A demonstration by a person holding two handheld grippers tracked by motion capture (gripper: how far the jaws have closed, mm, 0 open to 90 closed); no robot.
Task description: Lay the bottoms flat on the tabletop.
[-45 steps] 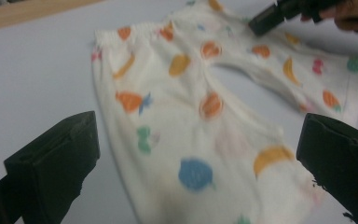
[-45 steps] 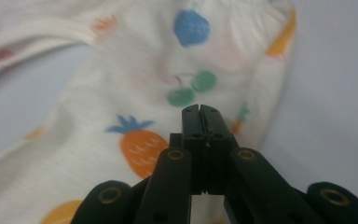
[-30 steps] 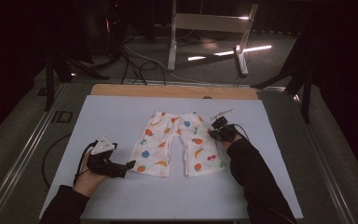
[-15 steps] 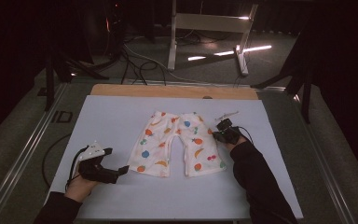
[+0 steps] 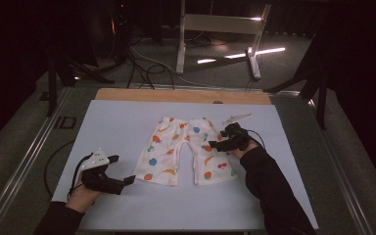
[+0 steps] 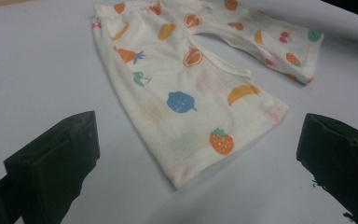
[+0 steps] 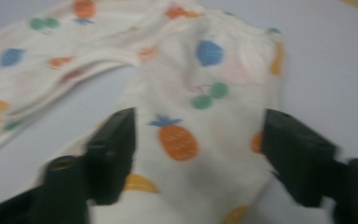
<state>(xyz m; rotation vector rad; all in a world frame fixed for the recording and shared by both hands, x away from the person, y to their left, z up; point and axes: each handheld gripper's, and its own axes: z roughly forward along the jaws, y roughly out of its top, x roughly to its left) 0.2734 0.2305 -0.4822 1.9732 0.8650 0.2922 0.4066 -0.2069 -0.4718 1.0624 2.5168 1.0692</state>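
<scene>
A pair of white shorts (image 5: 186, 149) with a coloured fruit print lies flat in the middle of the pale mat, waistband at the far side. My left gripper (image 5: 129, 180) rests on the mat just left of the near hem of the left leg; in the left gripper view the left gripper (image 6: 196, 128) stands open, with the shorts (image 6: 191, 88) ahead of it. My right gripper (image 5: 214, 145) hovers over the right leg. Its jaws have just been opening: the right gripper (image 7: 198, 126) is open, and the cloth (image 7: 205, 79) lies loose below it.
The pale mat (image 5: 117, 127) covers the table, with a wooden strip (image 5: 181, 95) along its far edge. Beyond the table stand a light metal frame (image 5: 215, 24) and floor cables (image 5: 142, 63). Metal rails run along both table sides.
My right gripper has lifted a little over the right leg and its jaws have spread apart, leaving the cloth on the mat. The left gripper has hardly moved.
</scene>
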